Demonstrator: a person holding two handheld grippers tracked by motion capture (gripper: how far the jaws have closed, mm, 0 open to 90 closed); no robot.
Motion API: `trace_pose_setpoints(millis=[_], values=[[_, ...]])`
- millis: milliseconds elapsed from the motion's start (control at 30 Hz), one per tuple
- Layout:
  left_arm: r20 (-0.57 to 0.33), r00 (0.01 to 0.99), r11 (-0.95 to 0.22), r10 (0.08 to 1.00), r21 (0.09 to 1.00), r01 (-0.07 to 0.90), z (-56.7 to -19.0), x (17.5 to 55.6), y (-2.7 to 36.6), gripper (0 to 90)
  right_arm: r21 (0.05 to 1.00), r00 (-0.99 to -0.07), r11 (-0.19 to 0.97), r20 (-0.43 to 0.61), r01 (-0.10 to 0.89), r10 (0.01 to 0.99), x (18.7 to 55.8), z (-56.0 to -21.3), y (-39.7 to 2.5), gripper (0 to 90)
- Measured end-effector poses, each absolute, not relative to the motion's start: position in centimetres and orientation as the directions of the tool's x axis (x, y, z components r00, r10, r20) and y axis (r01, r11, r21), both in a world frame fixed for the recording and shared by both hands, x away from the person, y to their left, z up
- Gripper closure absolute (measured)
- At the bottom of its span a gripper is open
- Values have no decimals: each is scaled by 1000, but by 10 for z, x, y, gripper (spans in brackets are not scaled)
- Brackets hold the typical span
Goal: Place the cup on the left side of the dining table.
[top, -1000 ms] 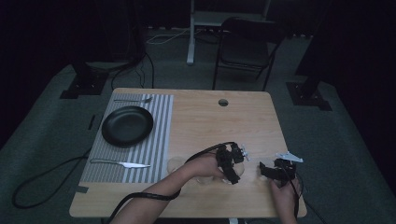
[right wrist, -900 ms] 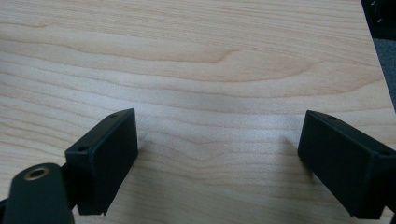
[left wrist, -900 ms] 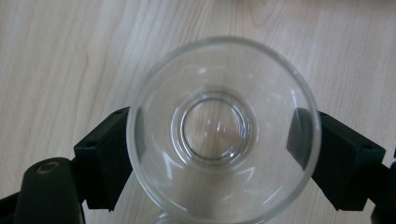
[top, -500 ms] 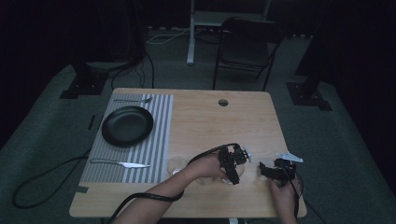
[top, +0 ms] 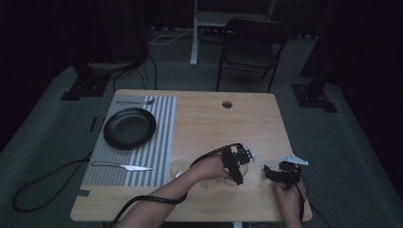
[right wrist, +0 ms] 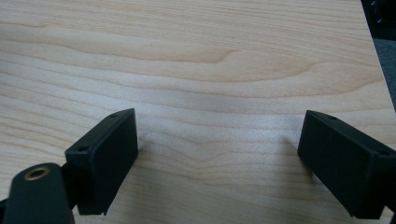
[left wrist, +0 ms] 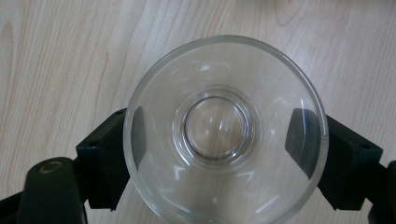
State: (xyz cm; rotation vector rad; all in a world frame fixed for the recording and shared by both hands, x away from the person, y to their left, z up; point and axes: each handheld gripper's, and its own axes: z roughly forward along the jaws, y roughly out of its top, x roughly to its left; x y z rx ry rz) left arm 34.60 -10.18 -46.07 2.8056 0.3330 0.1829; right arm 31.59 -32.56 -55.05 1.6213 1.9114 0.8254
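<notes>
**Glass grasped across its bowl by the left gripper**

A clear glass (left wrist: 225,130) was held between the fingers (left wrist: 112,158) of the left gripper (top: 236,164), near the front of the desk (top: 209,123). The right gripper (top: 280,173) was kept spread and empty. An upright carry and light squeeze were judged advisable.

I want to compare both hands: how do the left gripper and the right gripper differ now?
The left gripper has a clear glass between its jaws; the right gripper has nothing between them, only bare table. The left gripper sits nearer the table's middle, the right gripper near its edge. Both have black jaws.
</notes>
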Motion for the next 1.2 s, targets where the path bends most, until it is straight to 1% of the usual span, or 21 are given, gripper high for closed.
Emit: trace_pose_setpoints(millis=[33, 67, 367, 500, 533, 633, 767, 1067, 1200], values=[[92, 961, -919, 260, 328, 217, -460, 347, -102, 185, 721, -168, 109, 11, 684, 986, 316, -551, -326, 117], [96, 963, -925, 252, 317, 210, -460, 348, -102, 184, 722, -169, 110, 10, 683, 986, 316, -551, -326, 118], [111, 952, -912, 284, 339, 232, -454, 357, -98, 184, 721, -169, 110, 10, 684, 986, 316, -550, -326, 118], [122, 950, -915, 289, 326, 236, -452, 362, -95, 184, 721, -169, 110, 10, 684, 986, 316, -550, -326, 118], [127, 944, -909, 306, 334, 250, -451, 363, -94, 184, 721, -168, 110, 10, 684, 986, 316, -550, -326, 118], [129, 941, -905, 314, 340, 255, -450, 365, -93, 184, 722, -168, 110, 10, 683, 986, 316, -551, -326, 120], [130, 929, -893, 346, 349, 284, -448, 371, -86, 184, 722, -171, 111, 9, 683, 985, 316, -551, -326, 120], [140, 915, -885, 379, 345, 313, -442, 382, -68, 185, 722, -170, 111, 10, 683, 985, 316, -550, -326, 120], [143, 898, -871, 417, 347, 349, -439, 389, -56, 185, 721, -169, 109, 11, 684, 986, 316, -550, -325, 121]])
